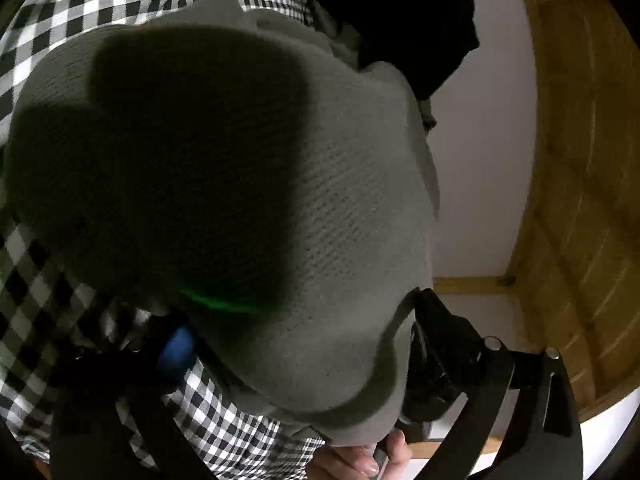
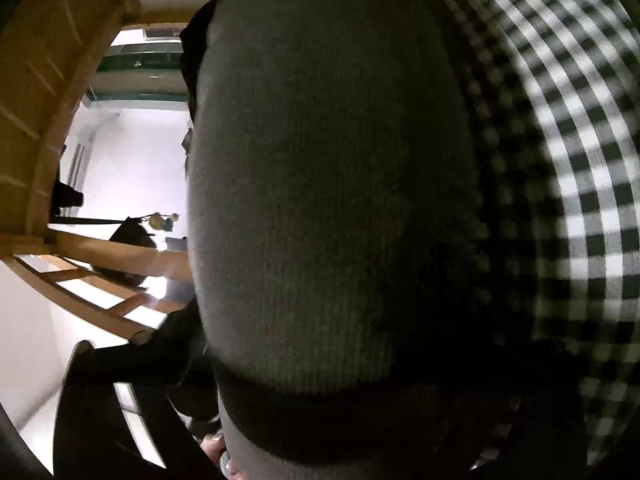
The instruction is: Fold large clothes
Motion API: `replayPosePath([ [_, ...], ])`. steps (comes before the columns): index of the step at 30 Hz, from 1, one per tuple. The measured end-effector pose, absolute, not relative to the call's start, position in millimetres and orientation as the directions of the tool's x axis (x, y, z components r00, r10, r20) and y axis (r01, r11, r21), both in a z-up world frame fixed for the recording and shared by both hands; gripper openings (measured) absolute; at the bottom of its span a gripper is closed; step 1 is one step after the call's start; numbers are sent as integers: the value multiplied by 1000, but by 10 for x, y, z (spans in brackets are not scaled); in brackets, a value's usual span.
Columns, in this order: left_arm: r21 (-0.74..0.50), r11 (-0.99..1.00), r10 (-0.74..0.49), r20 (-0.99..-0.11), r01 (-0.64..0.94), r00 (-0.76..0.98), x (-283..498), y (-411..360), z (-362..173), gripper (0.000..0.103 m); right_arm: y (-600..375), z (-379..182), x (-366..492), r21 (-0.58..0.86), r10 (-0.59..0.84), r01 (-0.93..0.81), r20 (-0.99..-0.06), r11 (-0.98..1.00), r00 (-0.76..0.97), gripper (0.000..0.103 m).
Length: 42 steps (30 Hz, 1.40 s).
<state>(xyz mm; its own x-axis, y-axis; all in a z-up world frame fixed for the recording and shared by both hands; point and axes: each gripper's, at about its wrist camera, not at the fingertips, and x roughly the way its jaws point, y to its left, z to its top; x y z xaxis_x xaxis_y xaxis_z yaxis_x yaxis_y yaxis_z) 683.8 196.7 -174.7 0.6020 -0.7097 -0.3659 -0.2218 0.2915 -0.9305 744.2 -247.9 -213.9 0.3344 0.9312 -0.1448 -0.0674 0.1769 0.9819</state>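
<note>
A: Where is the garment?

B: A grey knit garment (image 1: 248, 184) fills nearly the whole left wrist view, bunched up close to the lens and lying over a black-and-white checked cloth (image 1: 60, 12); a green glint sits on its lower shadowed part.

A: And the left gripper (image 1: 304, 364)?

B: Its dark fingers (image 1: 452, 360) stand on either side of the grey fold, one at the lower left by a blue patch, one at the lower right; whether they press the knit I cannot tell; a person's fingertips (image 1: 372, 460) show at the bottom edge.

A: The right side?

B: The same grey knit (image 2: 336, 200) blocks the right wrist view, with the checked cloth (image 2: 580, 160) to its right; the right gripper (image 2: 320, 420) is buried in shadow beneath it; only a dark finger (image 2: 100, 400) shows at the lower left, so its grip I cannot tell.

A: Behind?

B: A wooden frame (image 2: 48, 92) and a white wall (image 1: 480, 140).
</note>
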Motion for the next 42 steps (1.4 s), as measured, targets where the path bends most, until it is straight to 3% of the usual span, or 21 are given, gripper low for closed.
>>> replayPosePath([
  [1, -929, 287, -703, -369, -232, 608, 6824, 1994, -1743, 82, -2520, -2074, 7392, 977, 928, -106, -136, 182, 346, 67],
  [2, -933, 282, -711, -358, -221, 605, 6809, 2002, -1725, 70, -2567, -2026, 7343, 973, 930, -143, -123, 182, 346, 65],
  [5, -934, 318, -732, -351, -163, 584, 6723, 1948, -1607, 53, -2660, -2002, 7227, 971, 929, -171, -99, 169, 357, 61],
  [9, -947, 301, -771, -310, -111, 557, 6579, 1755, -1463, 55, -2918, -1887, 6919, 965, 919, -217, -53, 148, 391, 60],
  [10, -945, 308, -773, -316, -110, 551, 6541, 1673, -1473, 68, -3003, -1885, 6849, 963, 917, -227, -47, 147, 397, 60],
  [11, -937, 325, -768, -341, -128, 542, 6546, 1576, -1538, 92, -3078, -1933, 6824, 966, 917, -222, -38, 136, 396, 60],
  [12, -925, 346, -764, -375, -156, 525, 6594, 1475, -1659, 98, -3137, -2007, 6834, 970, 919, -209, -34, 125, 392, 60],
  [14, -920, 350, -742, -388, -177, 547, 6632, 1406, -1810, 98, -3161, -2238, 6919, 985, 920, -133, -53, 113, 389, 60],
  [18, -896, 428, -714, -417, -121, 562, 6708, 1267, -1688, 97, -3214, -2333, 6894, 992, 909, -122, 13, 41, 417, 60],
  [20, -900, 431, -726, -389, -66, 566, 6709, 1284, -1527, 70, -3228, -2228, 6889, 991, 906, -121, -3, 60, 423, 60],
  [29, -854, 487, -767, -319, 182, 557, 6790, 553, -586, 57, -4190, -1512, 6851, 959, 863, -268, 57, 93, 503, 59],
  [37, -844, 393, -868, -210, 364, 450, 6987, -1659, 151, 57, -6389, -889, 6662, 915, 761, -300, -13, 270, 648, 59],
  [42, -817, 377, -901, -216, 436, 375, 6737, -3427, 39, 57, -8094, -1227, 6327, 925, 715, -240, -46, 294, 698, 59],
])
